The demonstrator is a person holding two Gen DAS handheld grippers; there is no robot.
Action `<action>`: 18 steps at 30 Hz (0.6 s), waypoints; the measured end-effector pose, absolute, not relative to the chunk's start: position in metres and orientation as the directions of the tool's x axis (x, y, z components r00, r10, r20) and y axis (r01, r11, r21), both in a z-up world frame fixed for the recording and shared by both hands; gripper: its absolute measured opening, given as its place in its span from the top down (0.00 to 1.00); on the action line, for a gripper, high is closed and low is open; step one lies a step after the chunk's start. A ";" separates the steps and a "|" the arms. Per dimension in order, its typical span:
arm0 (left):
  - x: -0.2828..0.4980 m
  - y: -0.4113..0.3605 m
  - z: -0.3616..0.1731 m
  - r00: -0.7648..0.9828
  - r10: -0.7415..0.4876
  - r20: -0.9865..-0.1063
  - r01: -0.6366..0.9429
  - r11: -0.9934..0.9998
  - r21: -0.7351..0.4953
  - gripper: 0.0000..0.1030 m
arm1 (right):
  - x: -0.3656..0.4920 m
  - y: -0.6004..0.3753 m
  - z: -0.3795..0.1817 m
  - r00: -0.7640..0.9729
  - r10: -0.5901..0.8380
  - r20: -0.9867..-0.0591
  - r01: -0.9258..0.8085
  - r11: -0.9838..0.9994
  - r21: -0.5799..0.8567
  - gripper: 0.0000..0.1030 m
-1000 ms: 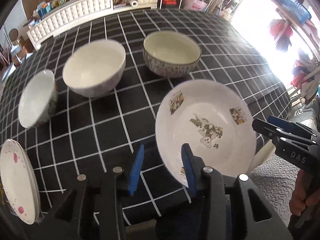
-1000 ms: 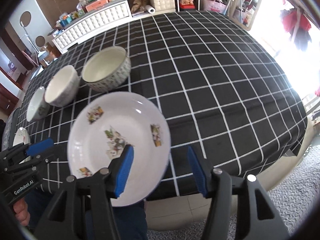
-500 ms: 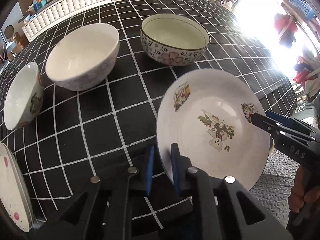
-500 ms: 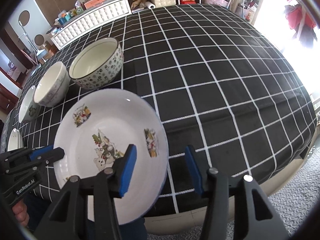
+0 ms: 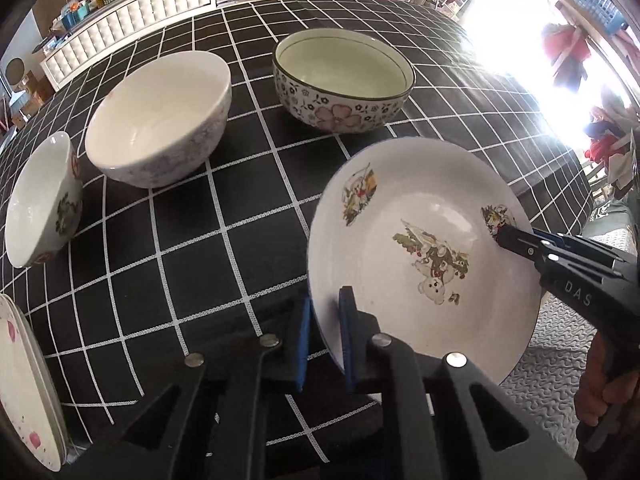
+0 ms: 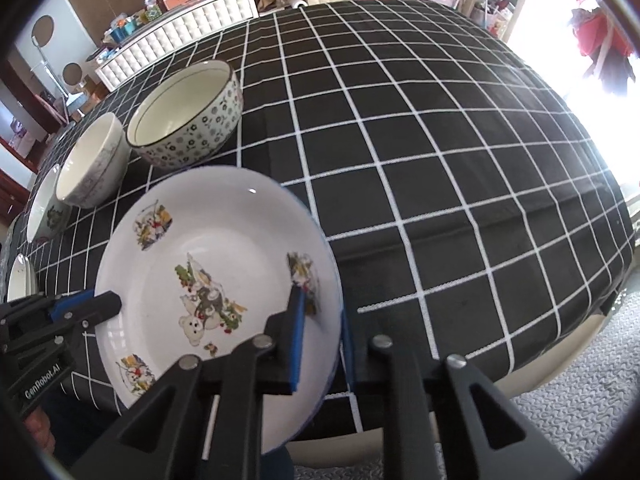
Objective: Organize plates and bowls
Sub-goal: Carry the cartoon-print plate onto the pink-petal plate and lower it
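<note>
A white cartoon-print plate [image 5: 424, 256] is held over the table's near edge; it also shows in the right wrist view [image 6: 216, 276]. My left gripper [image 5: 324, 340] is shut on its left rim. My right gripper [image 6: 320, 340] is shut on its right rim, and also shows in the left wrist view [image 5: 516, 236]. On the table stand a flower-patterned bowl [image 5: 344, 84], a plain white bowl [image 5: 160, 116] and a small bowl [image 5: 40, 200]. A pink-spotted plate [image 5: 28, 392] lies at the far left.
The black checked tablecloth [image 6: 440, 140] covers the table. The near edge runs below the held plate. A white cabinet [image 5: 132, 12] with clutter stands behind the table. Grey floor mat [image 6: 580, 400] lies at right.
Both grippers have closed on the cartoon plate's opposite rims; the right one was open half a second ago. The plate now sits a little closer to the bowls.
</note>
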State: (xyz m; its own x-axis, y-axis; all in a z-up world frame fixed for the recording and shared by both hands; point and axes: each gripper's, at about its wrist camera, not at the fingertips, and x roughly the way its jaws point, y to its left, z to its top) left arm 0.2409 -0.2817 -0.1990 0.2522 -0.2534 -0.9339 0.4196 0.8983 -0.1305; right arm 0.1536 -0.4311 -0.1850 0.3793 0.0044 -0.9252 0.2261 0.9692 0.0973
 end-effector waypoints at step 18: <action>0.223 -0.186 -0.170 0.318 -0.193 -0.928 0.291 0.952 -0.098 0.89 | 0.159 -0.343 -0.162 0.404 0.115 -0.907 0.129 0.975 0.181 0.81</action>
